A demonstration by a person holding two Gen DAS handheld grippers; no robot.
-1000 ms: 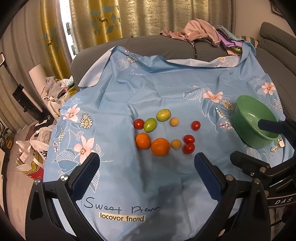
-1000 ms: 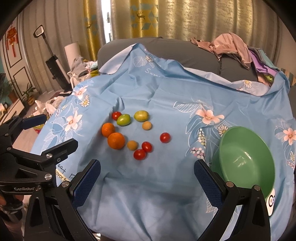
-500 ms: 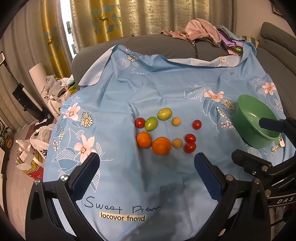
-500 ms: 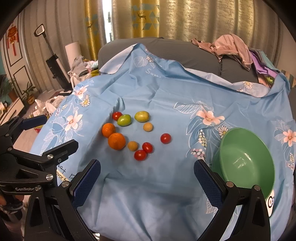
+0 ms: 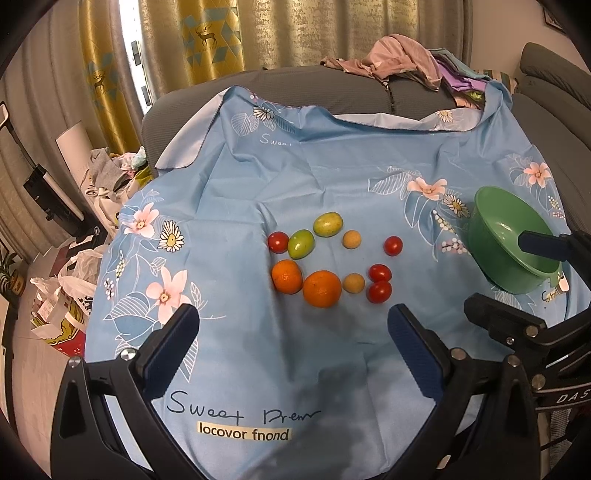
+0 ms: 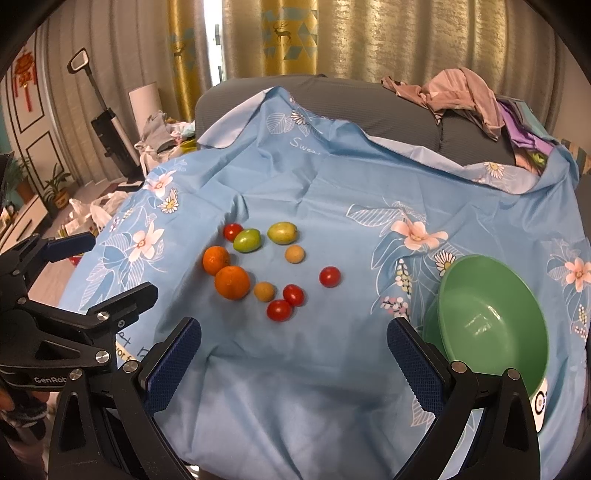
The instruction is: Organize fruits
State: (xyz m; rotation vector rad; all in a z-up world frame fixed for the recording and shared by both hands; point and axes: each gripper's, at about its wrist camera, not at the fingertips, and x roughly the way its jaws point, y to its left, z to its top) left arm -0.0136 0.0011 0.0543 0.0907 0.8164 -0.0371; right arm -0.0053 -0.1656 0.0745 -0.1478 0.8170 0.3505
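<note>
1. Draped over a grey sofa (image 5: 332,88), a blue floral cloth (image 5: 303,177) serves as the work surface, with gold curtains (image 6: 288,33) behind and a heap of clothes (image 6: 461,92) on the backrest.
2. Fruits lie loose near the middle of the cloth: two oranges (image 5: 322,288) touching each other, two green fruits (image 5: 301,243), two small tan ones (image 5: 351,239) and four red cherry tomatoes (image 5: 379,291), two of which touch while one sits apart toward the bowl.
3. Right of the cluster and well apart from it, a green bowl (image 6: 491,321) stands empty; it is probably placed there as the collecting point, so nothing seems sorted yet.
4. On the near side of the fruits, the left gripper (image 5: 293,332) hangs above the cloth with jaws spread wide and nothing between them, lined up roughly with the oranges.
5. Beside it, the right gripper (image 6: 293,343) is likewise wide apart and empty, sitting close to the bowl's near rim, which suits it for drop-offs.
6. Both tools appear held back from the cluster to keep every piece in sight before a first pick; round fruit on soft cloth may roll if nudged.
</note>
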